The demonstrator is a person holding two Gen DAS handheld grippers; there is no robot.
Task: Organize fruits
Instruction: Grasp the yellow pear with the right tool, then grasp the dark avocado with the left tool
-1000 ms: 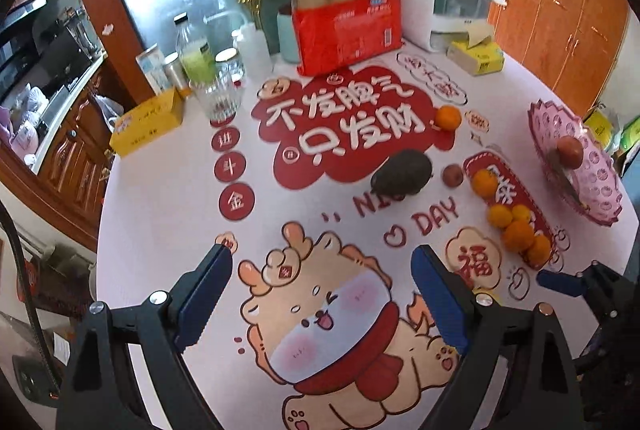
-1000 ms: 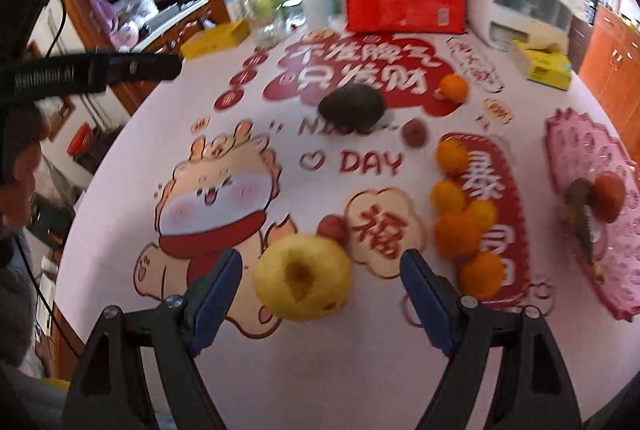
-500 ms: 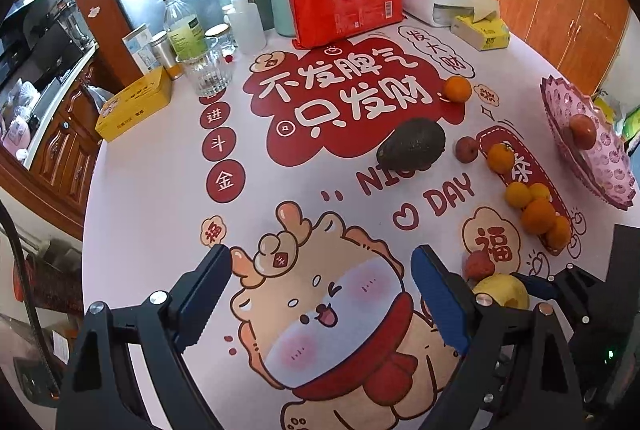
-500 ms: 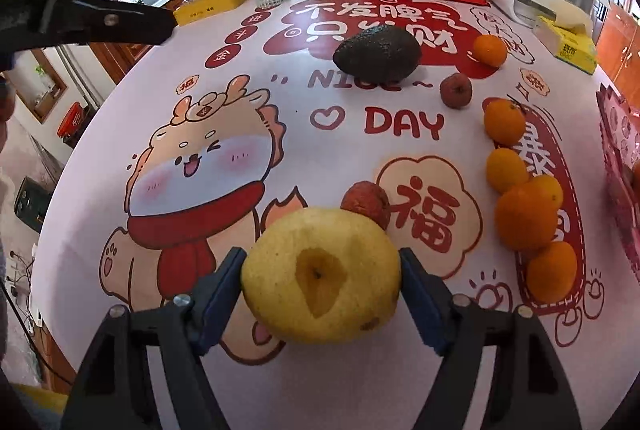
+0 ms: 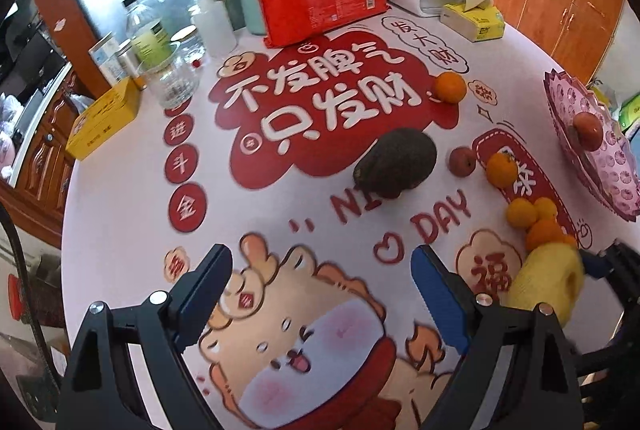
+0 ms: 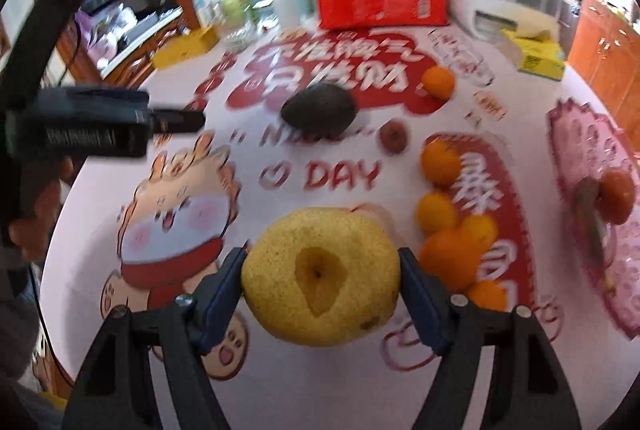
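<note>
- Holding a big round yellow pear (image 6: 320, 276), the right claw (image 6: 320, 280) has both blue pads pressed on its sides.
- Just past that claw on its right, small orange tangerines (image 6: 452, 230) sit in a bunch on the table.
- Farther ahead lie a dark green avocado (image 6: 318, 110) and a little red lychee (image 6: 393, 136).
- Far to its right, the pink plastic fruit bowl (image 6: 576, 134) has only one red fruit (image 6: 618, 196), so most sorting is left.
- The left claw (image 5: 322, 296) is wide open and empty above the cartoon tablecloth (image 5: 120, 214).
</note>
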